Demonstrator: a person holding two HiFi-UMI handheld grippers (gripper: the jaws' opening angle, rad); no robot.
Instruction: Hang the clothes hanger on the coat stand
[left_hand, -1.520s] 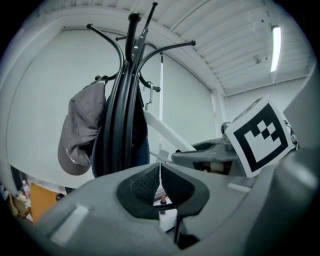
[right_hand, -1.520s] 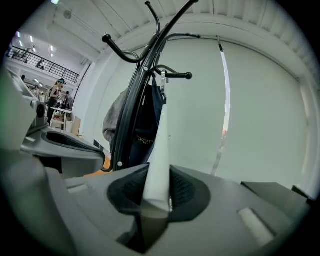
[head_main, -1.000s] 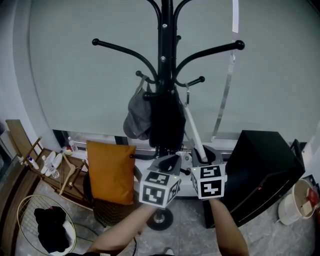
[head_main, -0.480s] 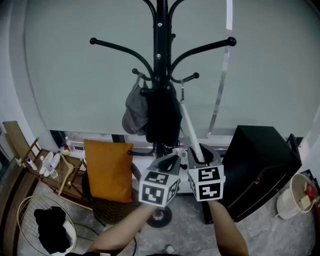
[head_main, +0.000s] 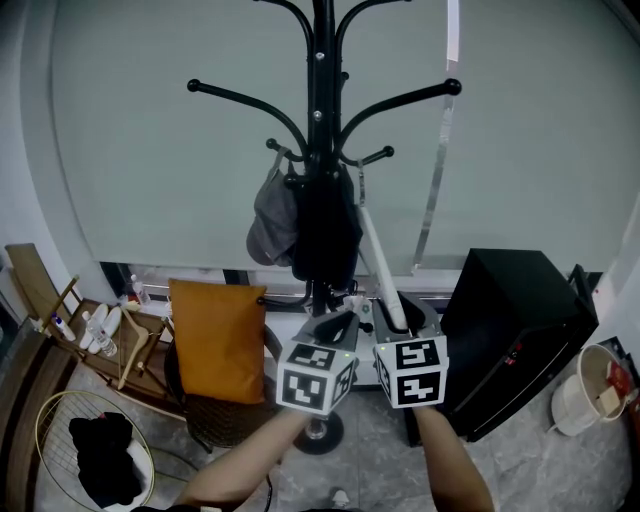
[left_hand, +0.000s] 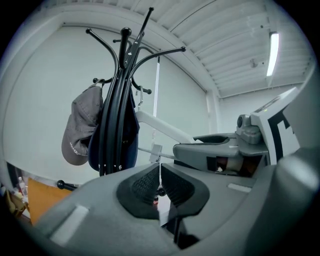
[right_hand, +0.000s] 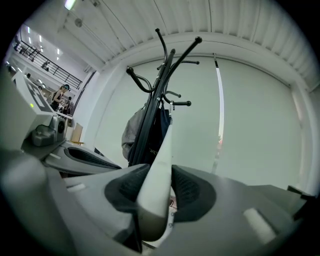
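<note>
Right gripper (right_hand: 161, 186) has its jaws spread round the lower arm of the white clothes hanger (head_main: 378, 252), the pads seemingly slack on it, though that's hard to judge. Left gripper (left_hand: 159, 186), at its nine o'clock, is pinched together on nothing. Up at twelve, the hanger's hook sits over a short peg (head_main: 374, 157) of the coat stand (head_main: 318, 110). A crooked pull back could snag the arm and swing the hook off.
</note>
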